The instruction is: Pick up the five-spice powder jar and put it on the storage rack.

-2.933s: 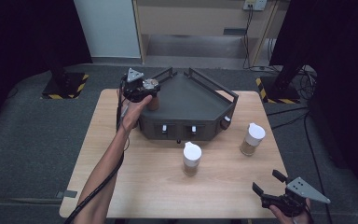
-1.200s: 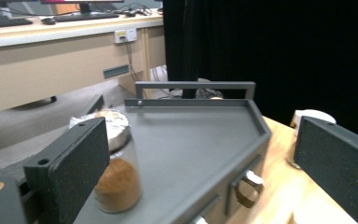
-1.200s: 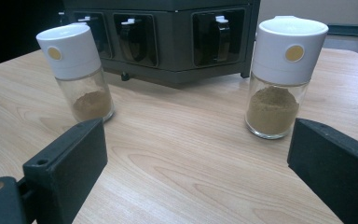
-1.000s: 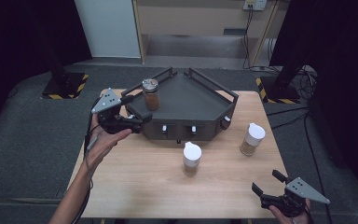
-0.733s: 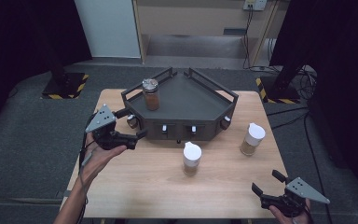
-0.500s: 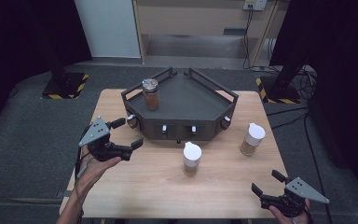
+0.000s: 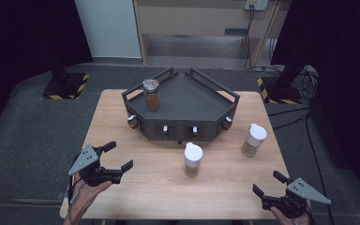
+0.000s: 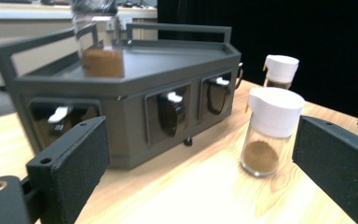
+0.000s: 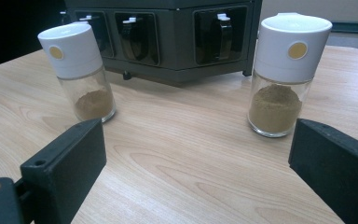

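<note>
1. Glass spice jar [image 7: 192, 159] stands mid-table, just in front of the rack [image 7: 183, 101]; left gripper [image 7: 115, 157] hangs wide, empty.
2. Tall and top-heavy, I reckon a clumsy jaw tips it.
3. Right gripper [image 7: 268, 184] is spread wide too.

Clear glass jars [image 9: 275, 70] with glossy white plastic caps, matt dark rack [image 7: 187, 101], smooth wood table [image 7: 150, 187]
</note>
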Demonstrator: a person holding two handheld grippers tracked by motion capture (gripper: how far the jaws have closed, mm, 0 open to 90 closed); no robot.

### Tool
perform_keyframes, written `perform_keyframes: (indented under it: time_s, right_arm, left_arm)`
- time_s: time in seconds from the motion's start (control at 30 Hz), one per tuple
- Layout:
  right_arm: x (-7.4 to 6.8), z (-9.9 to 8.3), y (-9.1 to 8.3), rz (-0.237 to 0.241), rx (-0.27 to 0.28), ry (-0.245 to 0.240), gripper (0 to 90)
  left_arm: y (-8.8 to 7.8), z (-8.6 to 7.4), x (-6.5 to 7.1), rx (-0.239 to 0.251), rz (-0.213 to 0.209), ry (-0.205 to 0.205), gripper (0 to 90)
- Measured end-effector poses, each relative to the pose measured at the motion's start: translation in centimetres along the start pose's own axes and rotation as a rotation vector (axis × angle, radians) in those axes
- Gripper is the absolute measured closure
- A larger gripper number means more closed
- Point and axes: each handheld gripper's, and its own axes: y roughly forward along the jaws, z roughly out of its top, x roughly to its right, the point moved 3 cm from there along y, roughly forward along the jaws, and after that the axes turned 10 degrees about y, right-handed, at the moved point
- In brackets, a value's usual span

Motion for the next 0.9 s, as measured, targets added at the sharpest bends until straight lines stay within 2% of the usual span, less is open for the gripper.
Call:
perform_keyframes:
  time_s: [0.2, 0.43, 0.57, 0.63, 0.7, 0.9]
  right_arm:
    - [0.0, 0.0, 0.0, -0.001, 0.001, 0.000, 3.9]
    - [0.1, 0.0, 0.0, -0.002, 0.002, 0.004, 3.9]
    - [0.1, 0.0, 0.0, -0.002, 0.002, 0.003, 3.9]
    - [0.1, 0.0, 0.0, -0.001, 0.003, 0.005, 3.9]
    - [0.1, 0.0, 0.0, 0.000, 0.002, 0.003, 4.0]
    - [-0.1, 0.0, 0.0, 0.004, 0.000, -0.004, 4.0]
  left_arm:
    - [-0.9, -2.3, 0.2, -0.013, 0.023, -0.033, 3.1]
    - [-1.8, -4.3, 0.9, -0.044, 0.045, -0.044, 3.0]
    - [-2.4, -5.0, 1.2, -0.055, 0.047, -0.032, 3.1]
    - [-2.7, -5.5, 1.3, -0.048, 0.052, -0.048, 3.1]
    - [-2.9, -5.7, 1.4, -0.055, 0.070, -0.043, 3.0]
    - [-3.3, -6.3, 1.2, -0.045, 0.076, -0.046, 3.0]
